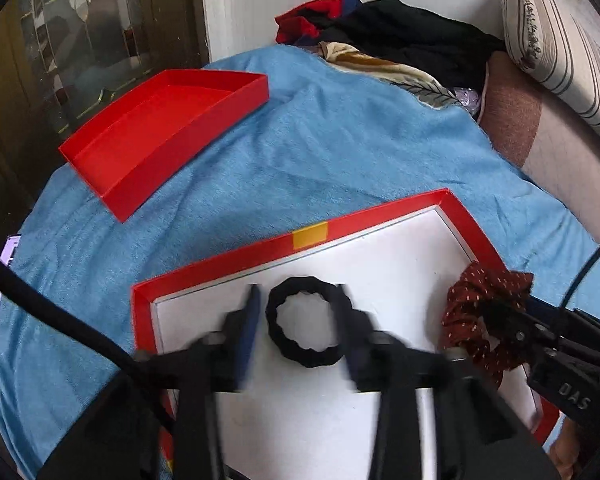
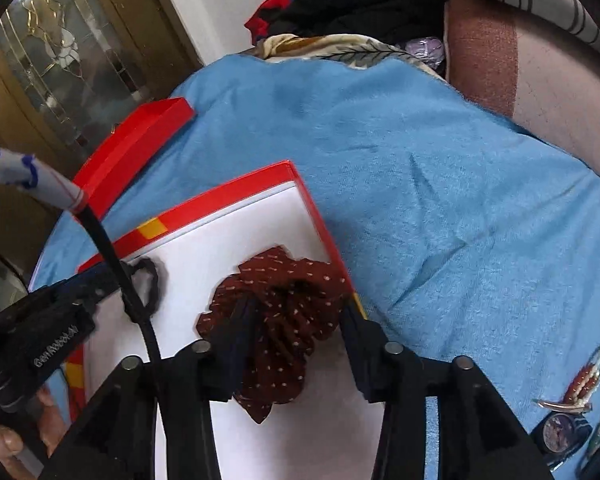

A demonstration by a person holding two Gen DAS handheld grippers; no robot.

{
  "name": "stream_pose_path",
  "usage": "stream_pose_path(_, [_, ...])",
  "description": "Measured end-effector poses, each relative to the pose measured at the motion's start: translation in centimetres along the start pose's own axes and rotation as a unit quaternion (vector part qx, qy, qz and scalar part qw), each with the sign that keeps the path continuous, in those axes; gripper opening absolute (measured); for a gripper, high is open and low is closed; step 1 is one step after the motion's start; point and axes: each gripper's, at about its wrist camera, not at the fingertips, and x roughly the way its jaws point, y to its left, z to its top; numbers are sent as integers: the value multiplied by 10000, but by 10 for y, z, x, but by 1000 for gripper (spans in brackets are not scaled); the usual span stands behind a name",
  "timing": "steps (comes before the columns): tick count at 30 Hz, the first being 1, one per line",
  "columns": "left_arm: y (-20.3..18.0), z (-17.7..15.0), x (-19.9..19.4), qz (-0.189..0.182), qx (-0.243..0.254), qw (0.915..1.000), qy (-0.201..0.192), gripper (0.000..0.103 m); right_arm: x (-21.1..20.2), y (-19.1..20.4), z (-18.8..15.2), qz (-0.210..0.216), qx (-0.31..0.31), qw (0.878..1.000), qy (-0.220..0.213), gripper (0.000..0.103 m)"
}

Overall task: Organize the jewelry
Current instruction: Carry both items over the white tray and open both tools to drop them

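We record a black scrunchie (image 1: 305,321) lying flat on the white floor of the red-rimmed box (image 1: 236,258), near its far wall. The left claw (image 1: 300,332) stands over it with its jaws parted, one finger on each side of the ring; its pads do not press on it, so we enter this claw as released.

We record a dark red dotted scrunchie (image 2: 278,320) in the same box, bunched against the right-hand wall. The right claw (image 2: 296,344) straddles it with jaws apart: the fabric lies between the fingers and laps against the left finger (image 2: 236,332), while the right finger stands clear by the box rim. We enter this claw as released too, gripping nothing.

We note the box's red lid (image 1: 160,132) lying open side up, well apart at the far left, on the blue blanket (image 1: 340,140) that carries everything.

We list, on the blanket at near right, a watch (image 2: 558,434) and a beaded clip (image 2: 580,384). A heap of clothes (image 1: 396,36) and a striped pillow (image 1: 560,52) lie beyond the blanket.
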Motion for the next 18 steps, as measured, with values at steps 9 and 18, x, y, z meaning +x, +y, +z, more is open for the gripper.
stream_pose_path(9, [3, -15, -39, -48, 19, 9998, -198, 50, -33, -19, -46, -605, -249, 9979, 2, 64])
stream_pose_path(18, [11, -42, -81, -267, -161, 9992, -262, 51, -28, -32, -77, -1343, 9, 9871, 872, 17])
